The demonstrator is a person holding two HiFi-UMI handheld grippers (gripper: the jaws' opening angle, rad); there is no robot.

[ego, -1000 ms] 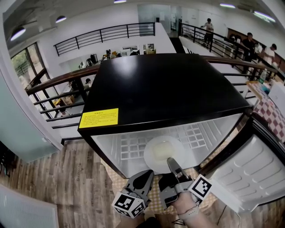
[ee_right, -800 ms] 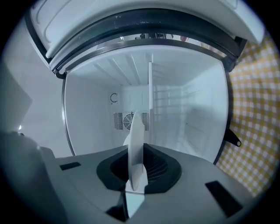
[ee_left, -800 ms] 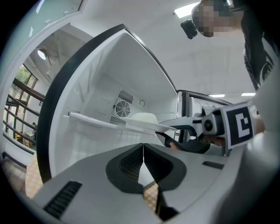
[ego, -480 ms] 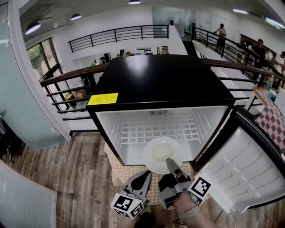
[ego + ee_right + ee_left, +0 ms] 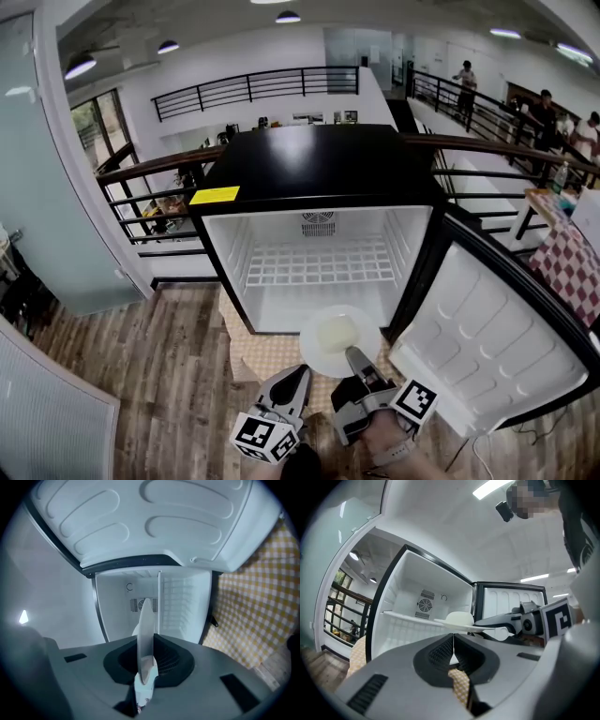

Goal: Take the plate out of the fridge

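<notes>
A round white plate [image 5: 339,339] with a pale lump of food on it hangs in front of the open fridge [image 5: 319,267], outside its cavity. My right gripper [image 5: 357,360] is shut on the plate's near rim; in the right gripper view the plate [image 5: 146,634] stands edge-on between the jaws. My left gripper [image 5: 298,375] sits just left of it, shut and empty, jaws touching [image 5: 452,641]. In the left gripper view the plate [image 5: 461,623] floats ahead with the right gripper [image 5: 506,620] clamped on it.
The fridge door [image 5: 487,347] hangs wide open to the right. A wire shelf [image 5: 319,262] inside is bare. A yellow checked mat [image 5: 272,356] lies under the fridge on the wood floor. Railings [image 5: 141,178] run behind; people [image 5: 466,80] stand far back right.
The plate has come out of the fridge toward me, held by the right gripper. My view has drawn back and lowered, showing the whole cavity and door.
</notes>
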